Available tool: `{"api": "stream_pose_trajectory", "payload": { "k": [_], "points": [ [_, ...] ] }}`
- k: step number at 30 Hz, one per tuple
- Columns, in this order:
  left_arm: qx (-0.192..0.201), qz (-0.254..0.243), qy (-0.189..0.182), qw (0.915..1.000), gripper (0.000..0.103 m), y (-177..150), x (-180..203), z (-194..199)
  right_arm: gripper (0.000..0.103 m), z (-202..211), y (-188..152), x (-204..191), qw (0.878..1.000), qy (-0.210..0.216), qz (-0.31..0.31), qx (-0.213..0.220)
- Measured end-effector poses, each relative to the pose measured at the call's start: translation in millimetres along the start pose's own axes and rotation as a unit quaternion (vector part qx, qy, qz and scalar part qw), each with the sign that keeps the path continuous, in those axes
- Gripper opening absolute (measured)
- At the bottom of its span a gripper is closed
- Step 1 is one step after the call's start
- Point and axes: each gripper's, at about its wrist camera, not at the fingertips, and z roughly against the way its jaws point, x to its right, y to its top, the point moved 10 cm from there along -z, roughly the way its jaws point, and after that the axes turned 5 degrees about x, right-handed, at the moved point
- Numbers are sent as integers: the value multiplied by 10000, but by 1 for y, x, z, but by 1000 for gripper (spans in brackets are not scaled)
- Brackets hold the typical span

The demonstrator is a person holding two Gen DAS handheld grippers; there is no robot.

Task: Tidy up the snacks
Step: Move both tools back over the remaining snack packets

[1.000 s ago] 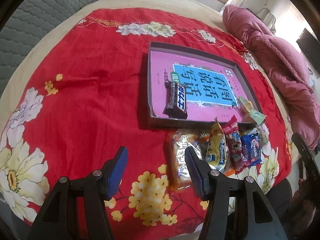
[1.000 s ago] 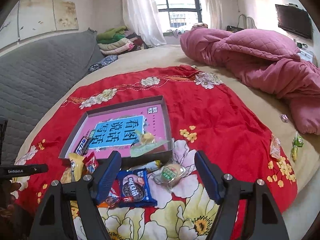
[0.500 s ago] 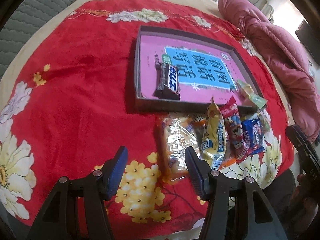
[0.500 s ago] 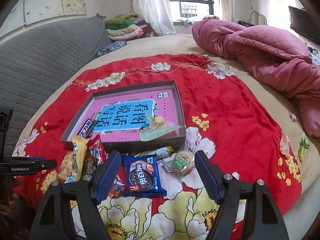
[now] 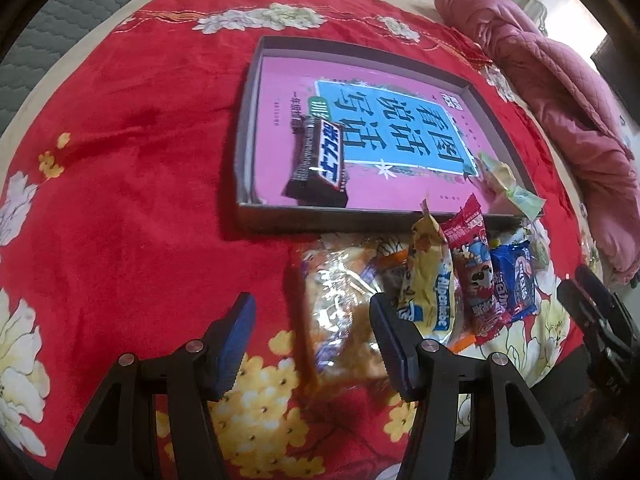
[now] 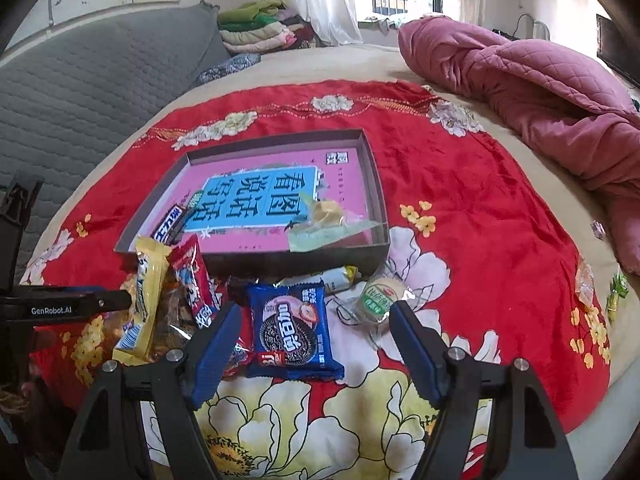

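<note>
A shallow dark box (image 5: 280, 216) (image 6: 372, 168) lined with a pink book cover lies on the red floral blanket. Inside it are a dark chocolate bar (image 5: 320, 164) (image 6: 170, 224) and a green-wrapped sweet (image 5: 508, 184) (image 6: 324, 224). In front of the box lies a pile of snacks: a clear bag of pastry (image 5: 340, 304), a yellow packet (image 5: 432, 288) (image 6: 144, 300), a red packet (image 5: 476, 272) (image 6: 192, 276), a blue Oreo pack (image 5: 514, 284) (image 6: 290, 320) and a round green-labelled cake (image 6: 380, 296). My left gripper (image 5: 312, 332) hangs open over the pastry bag. My right gripper (image 6: 314, 342) stands open above the Oreo pack.
A pink quilt (image 6: 540, 88) is heaped at the right of the bed. Several small wrapped sweets (image 6: 584, 280) lie near the blanket's right edge. A grey padded headboard (image 6: 80, 92) and folded clothes (image 6: 256, 32) stand behind. The other gripper (image 5: 600, 320) shows at the left wrist view's right edge.
Both grippers have sunk toward the snack pile, which looks larger now. The left one has drifted so the pastry bag lies between its fingers. Both openings look unchanged.
</note>
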Motion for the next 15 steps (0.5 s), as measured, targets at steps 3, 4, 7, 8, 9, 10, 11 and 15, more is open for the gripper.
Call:
{"api": "stream_pose_trajectory", "payload": {
  "k": [3, 4, 7, 8, 9, 10, 11, 15],
  "points": [
    [-7, -45, -11, 10000, 61, 4, 6, -5, 75, -4, -2, 0, 10000, -10, 5, -76],
    [-16, -57, -18, 10000, 61, 4, 7, -6, 75, -5, -3, 0, 9999, -8, 10, -103],
    [-83, -130, -23, 9999, 61, 4, 15, -12, 75, -9, -6, -1, 9998, -12, 47, -189],
    [-102, -159, -3, 9998, 61, 3, 16, -14, 75, -10, -7, -2, 9998, -9, 62, -214],
    [-128, -182, 14, 9998, 61, 1, 18, -16, 75, -12, -8, -2, 9997, -7, 80, -241],
    [-159, -184, 15, 9997, 61, 0, 19, -18, 75, -14, -9, -3, 9996, -9, 104, -267],
    [-194, -174, 8, 9997, 61, -2, 19, -19, 75, -16, -10, -5, 9995, -3, 130, -295],
    [-264, -146, 89, 9995, 61, -6, 19, -26, 75, -24, -14, -10, 9988, -6, 244, -417]
  ]
}}
